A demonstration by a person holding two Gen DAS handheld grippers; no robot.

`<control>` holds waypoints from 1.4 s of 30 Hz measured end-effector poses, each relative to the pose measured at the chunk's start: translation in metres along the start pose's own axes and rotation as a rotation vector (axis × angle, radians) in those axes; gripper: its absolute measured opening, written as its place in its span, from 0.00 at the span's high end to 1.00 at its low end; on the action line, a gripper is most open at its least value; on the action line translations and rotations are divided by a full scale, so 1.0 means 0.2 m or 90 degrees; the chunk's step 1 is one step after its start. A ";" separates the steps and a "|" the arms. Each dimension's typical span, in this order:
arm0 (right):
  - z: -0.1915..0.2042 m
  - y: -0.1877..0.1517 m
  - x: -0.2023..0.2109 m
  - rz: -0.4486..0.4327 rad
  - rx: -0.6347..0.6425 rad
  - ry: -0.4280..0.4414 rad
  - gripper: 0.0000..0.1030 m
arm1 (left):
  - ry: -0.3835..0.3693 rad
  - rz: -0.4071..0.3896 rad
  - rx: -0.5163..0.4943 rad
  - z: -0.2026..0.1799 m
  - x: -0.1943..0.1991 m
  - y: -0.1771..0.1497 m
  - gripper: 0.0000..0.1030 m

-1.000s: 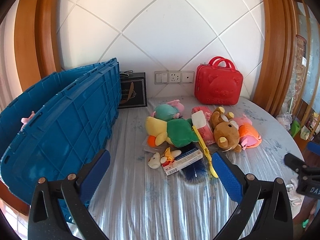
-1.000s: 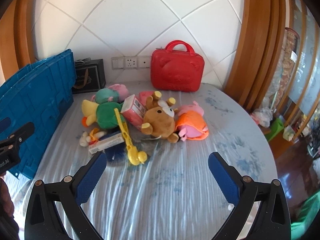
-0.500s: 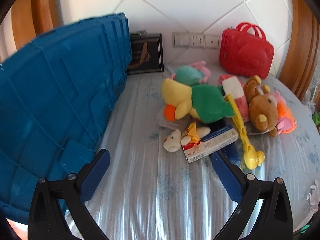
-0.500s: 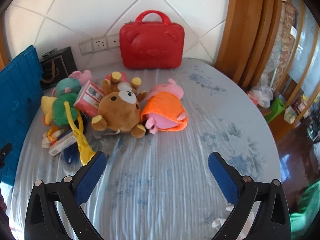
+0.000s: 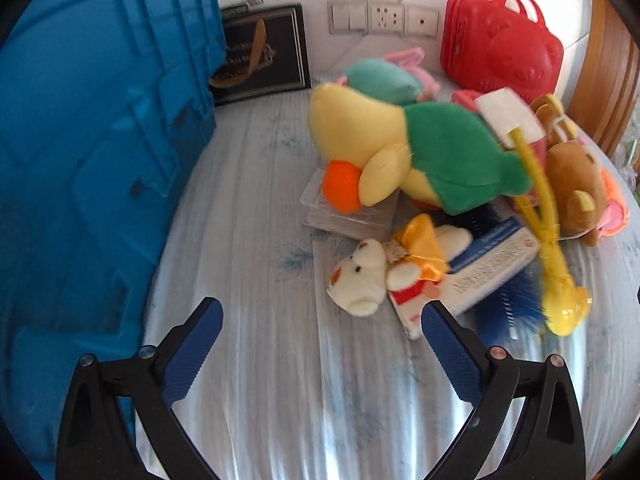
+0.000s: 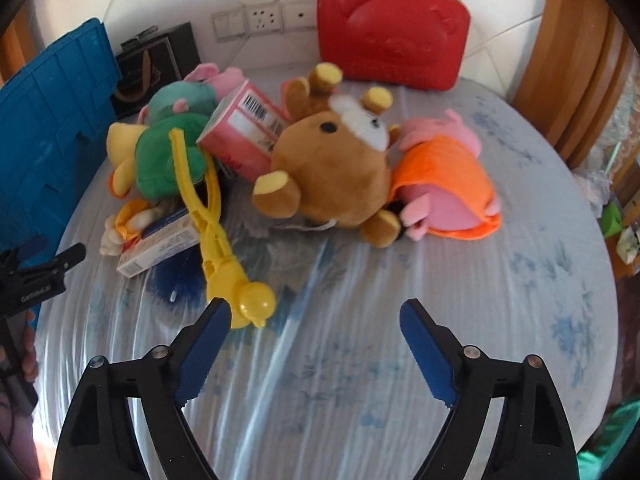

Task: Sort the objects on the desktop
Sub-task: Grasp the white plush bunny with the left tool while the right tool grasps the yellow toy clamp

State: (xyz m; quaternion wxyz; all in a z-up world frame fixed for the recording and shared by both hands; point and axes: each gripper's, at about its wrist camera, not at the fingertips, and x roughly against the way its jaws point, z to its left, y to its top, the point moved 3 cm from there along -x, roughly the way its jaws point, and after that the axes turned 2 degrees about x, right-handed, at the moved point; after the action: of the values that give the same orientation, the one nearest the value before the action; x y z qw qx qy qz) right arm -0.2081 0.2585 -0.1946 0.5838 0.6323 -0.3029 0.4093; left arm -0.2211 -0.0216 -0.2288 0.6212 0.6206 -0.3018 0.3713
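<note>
Closing slightly over bare tabletop (image 6: 500, 288), the empty right claw (image 6: 314, 322) should centre on the brown plush bear (image 6: 332, 176) atop the pile, while the wide-open, empty left claw (image 5: 320, 322) lines up on the small white plush bear (image 5: 360, 280)

Home room, plush toys (image 6: 332, 172) on clothed table (image 6: 400, 300), wall sockets (image 6: 262, 18), wood trim (image 6: 576, 52)

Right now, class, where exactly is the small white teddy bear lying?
In the left wrist view the small white teddy bear lies on the tablecloth at the pile's near edge, below the green and yellow plush, against the white box.
</note>
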 end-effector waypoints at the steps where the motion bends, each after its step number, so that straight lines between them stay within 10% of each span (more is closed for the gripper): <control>1: 0.02 0.00 -0.03 0.008 -0.004 0.003 0.15 | -0.006 0.007 -0.002 0.01 -0.04 0.01 0.01; 10: 0.16 0.01 -0.25 0.076 -0.002 0.011 0.02 | -0.068 0.043 -0.018 -0.01 -0.30 0.03 0.08; 15: 0.20 0.00 -0.38 0.105 0.008 0.021 0.02 | -0.087 0.063 -0.004 -0.03 -0.37 0.05 0.59; 20: 0.21 -0.01 -0.48 0.121 0.019 0.025 0.02 | -0.079 0.056 -0.002 -0.07 -0.33 0.00 0.72; 24: 0.20 -0.04 -0.52 0.128 0.026 0.026 0.48 | -0.064 0.024 0.011 -0.06 -0.20 -0.03 0.75; 40: 0.12 -0.01 -0.05 -0.037 0.018 0.090 0.54 | -0.025 -0.124 0.027 -0.04 0.44 -0.06 0.75; 42: 0.16 0.03 0.03 -0.066 0.023 0.101 0.72 | -0.024 -0.140 0.026 -0.04 0.50 -0.06 0.75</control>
State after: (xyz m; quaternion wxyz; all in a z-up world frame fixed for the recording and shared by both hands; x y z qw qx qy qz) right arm -0.2039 0.2264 -0.1857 0.6147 0.6236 -0.2150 0.4325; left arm -0.1569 -0.0043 -0.1521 0.6394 0.6695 -0.2359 0.2954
